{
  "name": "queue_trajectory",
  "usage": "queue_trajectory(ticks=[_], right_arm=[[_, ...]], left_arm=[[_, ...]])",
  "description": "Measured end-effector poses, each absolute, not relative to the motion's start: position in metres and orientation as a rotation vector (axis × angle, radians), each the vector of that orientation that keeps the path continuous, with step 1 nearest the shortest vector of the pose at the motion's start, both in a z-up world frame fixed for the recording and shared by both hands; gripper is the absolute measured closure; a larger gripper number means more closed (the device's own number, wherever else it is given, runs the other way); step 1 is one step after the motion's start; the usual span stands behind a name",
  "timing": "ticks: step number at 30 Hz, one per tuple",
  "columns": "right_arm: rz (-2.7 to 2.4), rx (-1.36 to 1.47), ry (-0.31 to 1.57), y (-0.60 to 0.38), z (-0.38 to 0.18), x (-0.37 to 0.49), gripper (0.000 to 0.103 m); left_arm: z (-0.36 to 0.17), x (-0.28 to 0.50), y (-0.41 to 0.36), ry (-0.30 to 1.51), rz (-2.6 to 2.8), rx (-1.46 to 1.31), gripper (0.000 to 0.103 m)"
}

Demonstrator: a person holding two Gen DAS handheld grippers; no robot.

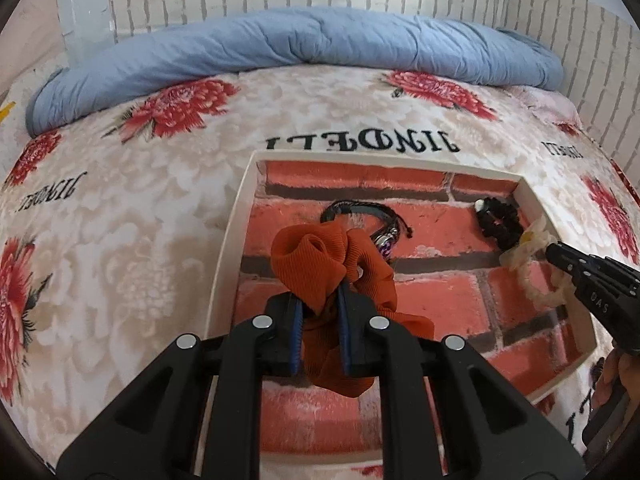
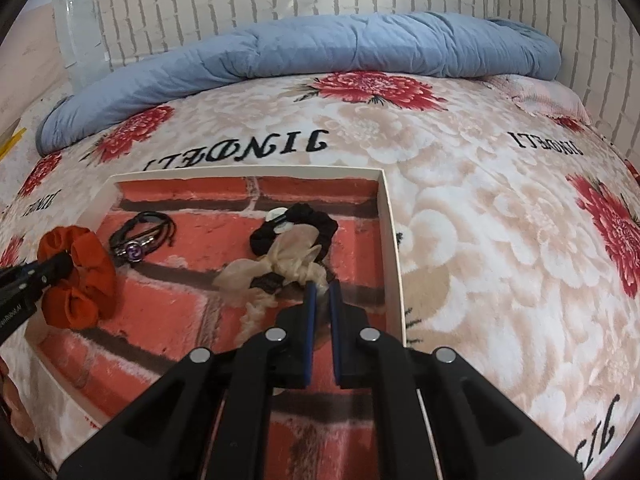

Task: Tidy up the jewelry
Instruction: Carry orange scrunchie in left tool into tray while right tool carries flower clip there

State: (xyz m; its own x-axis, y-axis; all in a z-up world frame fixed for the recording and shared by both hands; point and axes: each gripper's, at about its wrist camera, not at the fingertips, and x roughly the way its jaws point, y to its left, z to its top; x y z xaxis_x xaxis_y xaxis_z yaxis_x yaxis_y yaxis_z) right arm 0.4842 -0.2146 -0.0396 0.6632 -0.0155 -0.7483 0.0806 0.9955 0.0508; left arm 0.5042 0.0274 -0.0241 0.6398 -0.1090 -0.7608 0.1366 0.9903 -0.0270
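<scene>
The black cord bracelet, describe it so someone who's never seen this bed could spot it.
On the flowered bedspread lies a shallow white-rimmed tray lined with red brick print. The black cord bracelet rests at its far end, beside the orange fabric scrunchie. Only it carries a round purple charm.

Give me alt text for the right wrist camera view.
The right claw is shut on a cream scrunchie over a shallow brick-patterned tray on a floral blanket. In the tray lie a black scrunchie and a black bracelet; at left, the left claw holds an orange scrunchie.
</scene>
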Motion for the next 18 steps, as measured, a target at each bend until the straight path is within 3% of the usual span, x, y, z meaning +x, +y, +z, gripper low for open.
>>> queue_trajectory(ticks=[18], right_arm=[[-0.063, 0.064, 0.893, -0.211, -0.061, 0.506, 0.096]], left_arm=[[-0.045, 0.533, 0.033, 0.89, -0.111, 0.05, 0.089]])
